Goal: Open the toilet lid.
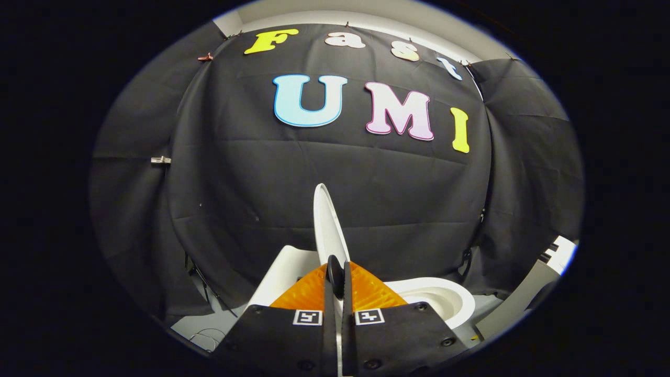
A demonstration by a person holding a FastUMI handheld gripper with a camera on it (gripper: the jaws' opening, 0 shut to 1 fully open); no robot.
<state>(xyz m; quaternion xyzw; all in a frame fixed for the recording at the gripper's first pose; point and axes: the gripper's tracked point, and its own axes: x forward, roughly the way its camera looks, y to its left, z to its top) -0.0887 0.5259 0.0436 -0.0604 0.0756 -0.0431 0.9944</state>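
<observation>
A white toilet lid point(327, 225) stands raised almost edge-on, rising from between my fingers toward the black cloth wall. My gripper point(339, 280) is shut on the lid's thin edge, with both fingertips point(334, 273) pressed against its two sides. To the right of the lid lies the open white toilet bowl and seat point(442, 298). The white tank point(285, 272) sits to the left, behind the lid's base.
Black cloth point(335, 183) hangs close behind the toilet. A grey and white post point(528, 285) leans at the right of the bowl. Thin cables point(207, 337) lie on the pale floor left of the tank.
</observation>
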